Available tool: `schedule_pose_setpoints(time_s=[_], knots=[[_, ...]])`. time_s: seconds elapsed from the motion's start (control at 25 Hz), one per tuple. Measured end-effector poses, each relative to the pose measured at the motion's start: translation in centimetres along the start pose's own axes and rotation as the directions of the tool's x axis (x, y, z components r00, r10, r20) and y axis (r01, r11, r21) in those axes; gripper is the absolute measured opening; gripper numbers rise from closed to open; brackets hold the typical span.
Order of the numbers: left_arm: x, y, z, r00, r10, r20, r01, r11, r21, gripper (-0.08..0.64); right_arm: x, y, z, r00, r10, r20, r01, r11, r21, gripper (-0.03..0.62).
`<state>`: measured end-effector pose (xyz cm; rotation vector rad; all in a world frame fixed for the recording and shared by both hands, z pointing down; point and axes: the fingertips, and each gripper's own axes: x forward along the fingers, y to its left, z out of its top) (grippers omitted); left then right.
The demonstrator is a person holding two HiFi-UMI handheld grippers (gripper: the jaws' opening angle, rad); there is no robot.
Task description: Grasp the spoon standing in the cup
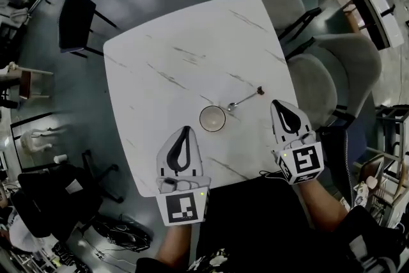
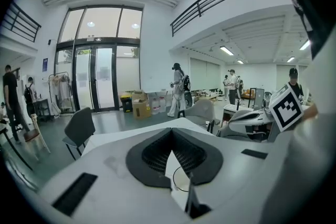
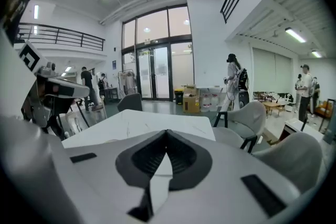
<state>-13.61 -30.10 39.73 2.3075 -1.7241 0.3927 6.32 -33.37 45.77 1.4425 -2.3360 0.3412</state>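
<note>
On the white marble table [image 1: 179, 54] stands a pale round cup [image 1: 212, 118], seen from above, and nothing is in it. The metal spoon [image 1: 245, 99] lies flat on the table just right of the cup, its bowl toward the cup and its dark-tipped handle pointing away to the right. My left gripper [image 1: 186, 130] hovers near the cup's front left, jaws shut and empty. In the left gripper view the cup's rim [image 2: 181, 180] peeks through the gap below the left gripper's [image 2: 170, 132] joined tips. The right gripper [image 1: 278, 103] sits right of the spoon, shut and empty; its own view shows the right gripper's [image 3: 167, 132] tips meeting over bare tabletop.
Grey upholstered chairs [image 1: 316, 89] crowd the table's right side, another grey chair [image 1: 281, 0] stands at the far right corner, and a dark chair [image 1: 77, 19] at the far left. A thin cable [image 1: 268, 173] lies by the near edge. People stand far off in the hall.
</note>
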Motion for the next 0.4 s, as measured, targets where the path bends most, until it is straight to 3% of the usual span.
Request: schedule_pose_setpoints(time_s=[0.16, 0.4], knots=[[-0.2, -0.3, 0.9, 0.999, 0.025, 0.019, -0.026, 0.999, 0.024, 0.009, -0.6, 0.4, 1.8, 0.998, 0.031, 0.055, -0.032, 0.999, 0.011, 0.063], [-0.7, -1.2, 0.9, 0.998, 0.057, 0.014, -0.058, 0.998, 0.033, 0.009, -1.4, -0.3, 1.6, 0.997, 0.045, 0.057, -0.046, 0.999, 0.024, 0.063]])
